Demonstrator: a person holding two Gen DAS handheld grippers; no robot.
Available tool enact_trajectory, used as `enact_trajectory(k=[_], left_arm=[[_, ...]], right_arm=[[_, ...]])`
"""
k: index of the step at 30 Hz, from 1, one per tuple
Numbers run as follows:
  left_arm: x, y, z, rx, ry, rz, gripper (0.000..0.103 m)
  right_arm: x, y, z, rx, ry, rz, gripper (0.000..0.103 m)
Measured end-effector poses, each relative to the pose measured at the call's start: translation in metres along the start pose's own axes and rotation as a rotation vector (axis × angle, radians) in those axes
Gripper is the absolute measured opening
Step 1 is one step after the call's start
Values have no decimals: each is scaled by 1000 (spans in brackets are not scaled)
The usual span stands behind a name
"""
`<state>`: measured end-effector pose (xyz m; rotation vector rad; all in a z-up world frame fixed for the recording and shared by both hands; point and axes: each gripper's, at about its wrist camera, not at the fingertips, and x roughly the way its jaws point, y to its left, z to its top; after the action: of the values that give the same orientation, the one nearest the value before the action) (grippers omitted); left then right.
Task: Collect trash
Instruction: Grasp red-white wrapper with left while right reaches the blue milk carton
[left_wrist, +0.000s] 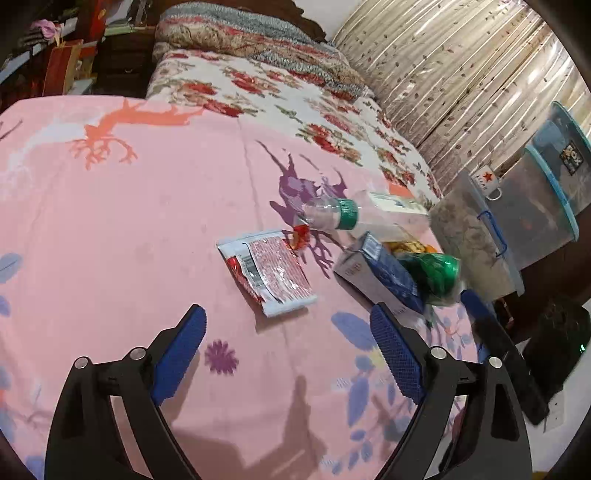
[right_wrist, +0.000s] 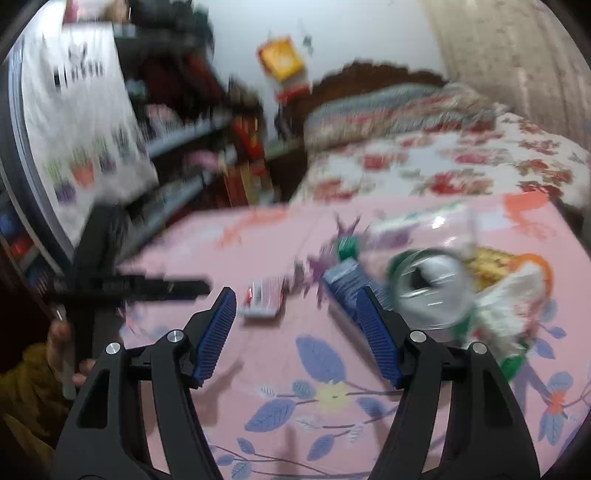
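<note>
Trash lies in a cluster on the pink bedsheet (left_wrist: 147, 221). It includes a red-and-white wrapper (left_wrist: 266, 273), a clear bottle with a green label (left_wrist: 332, 214), a blue carton (left_wrist: 380, 273), a green can (left_wrist: 436, 273) and an orange snack bag (left_wrist: 406, 245). My left gripper (left_wrist: 288, 314) is open and empty just short of the wrapper. In the blurred right wrist view my right gripper (right_wrist: 295, 295) is open with nothing between its pads. It points between the wrapper (right_wrist: 264, 299) and the carton (right_wrist: 343, 280), with the can (right_wrist: 428, 288) to its right.
Clear storage bins (left_wrist: 472, 240) and a mug with a red star (left_wrist: 487, 181) stand beside the bed at right, before a curtain (left_wrist: 443, 74). A folded quilt (left_wrist: 251, 37) lies at the head. Cluttered shelves (right_wrist: 177, 147) line the left. A hand in a mustard sleeve (right_wrist: 33, 380) holds the left gripper.
</note>
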<state>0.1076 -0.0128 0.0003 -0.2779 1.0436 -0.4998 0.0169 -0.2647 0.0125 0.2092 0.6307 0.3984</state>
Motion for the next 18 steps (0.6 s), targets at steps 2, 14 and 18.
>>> enact_trajectory(k=[2,14,18], left_arm=[[25,0,10,12,29,35,89],[65,-29,-15,227,1,206,41],[53,-13,-26,175,51,102,2]], right_arm=[[20,2,-3,-28,54,-72,69],[49,-14,-11,-128,105,-355,75],[60,-15,-11,-179,93,-429,76]])
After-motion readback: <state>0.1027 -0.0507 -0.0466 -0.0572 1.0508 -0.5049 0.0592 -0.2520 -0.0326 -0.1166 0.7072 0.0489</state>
